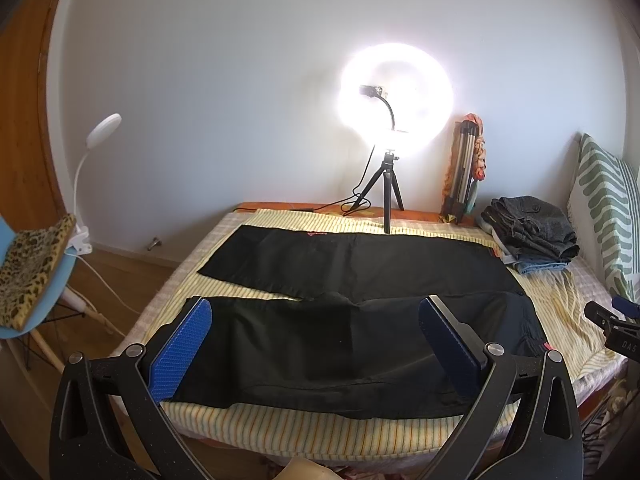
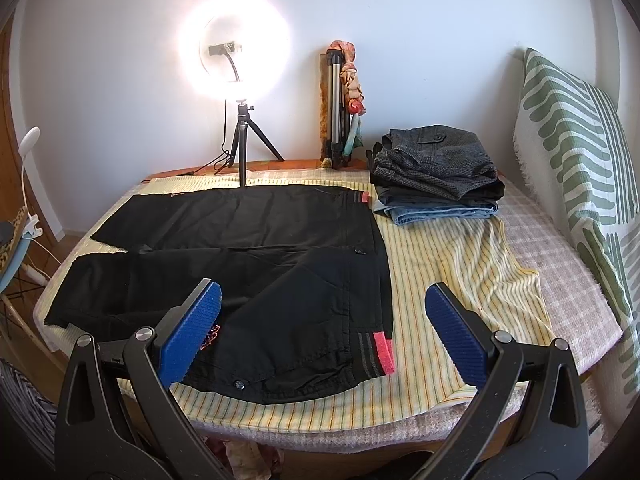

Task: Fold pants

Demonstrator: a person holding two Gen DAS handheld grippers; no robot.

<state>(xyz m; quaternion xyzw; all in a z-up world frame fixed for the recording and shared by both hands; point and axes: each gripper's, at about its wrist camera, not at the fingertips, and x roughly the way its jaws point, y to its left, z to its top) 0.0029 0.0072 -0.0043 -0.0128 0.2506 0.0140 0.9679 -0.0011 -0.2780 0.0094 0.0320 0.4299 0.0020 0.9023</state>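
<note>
Black pants [image 2: 240, 264] spread flat on yellow striped sheet [image 2: 452, 264], legs toward left, waistband at right; left gripper [image 1: 316, 332] wide open, holding nothing, above near leg; right gripper [image 2: 320, 316] wide open, empty, over waistband; folded clothes stack [image 2: 436, 176] beyond

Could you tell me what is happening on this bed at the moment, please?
A person holds a claw in each hand over black pants spread flat on a striped sheet, legs side by side, waistband to the right. Both the left claw and the right claw are open and hold nothing, so folding has not begun. A stack of folded clothes sits at the back.
</note>
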